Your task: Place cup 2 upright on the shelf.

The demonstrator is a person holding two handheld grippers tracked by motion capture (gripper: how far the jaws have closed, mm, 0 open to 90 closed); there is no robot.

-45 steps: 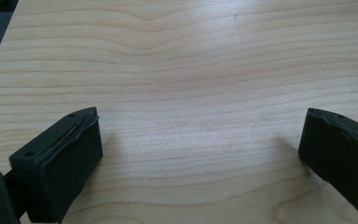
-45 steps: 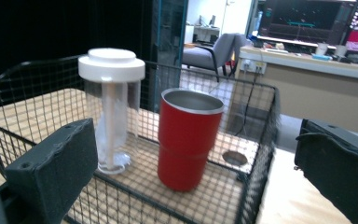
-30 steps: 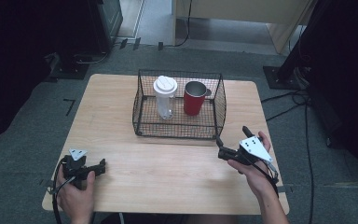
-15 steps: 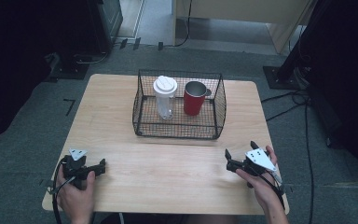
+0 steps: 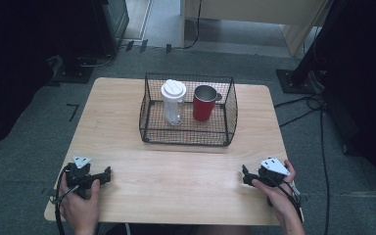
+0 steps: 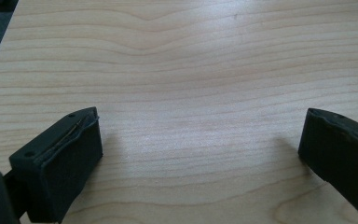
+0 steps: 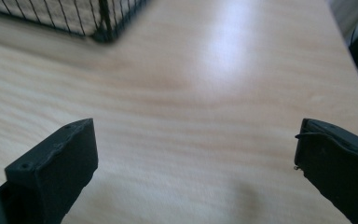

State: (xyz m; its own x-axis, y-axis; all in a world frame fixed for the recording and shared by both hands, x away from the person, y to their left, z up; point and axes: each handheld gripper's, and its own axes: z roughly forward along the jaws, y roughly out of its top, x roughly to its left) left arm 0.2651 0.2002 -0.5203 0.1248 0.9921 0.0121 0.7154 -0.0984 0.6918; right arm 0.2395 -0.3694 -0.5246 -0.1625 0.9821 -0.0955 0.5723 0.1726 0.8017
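Black wire basket (image 5: 186, 132) sits mid-table toward the far edge, w/ a clear white-lidded bottle (image 5: 173, 103) and a red mug (image 5: 204, 104) standing side by side inside. Left gripper (image 5: 104, 175) rests on the wooden table (image 5: 176, 166) at the near left corner, jaws wide apart w/ nothing btwn them. Right gripper (image 5: 245, 175) sits low at the near right corner, jaws likewise apart over bare wood, well short of the basket.
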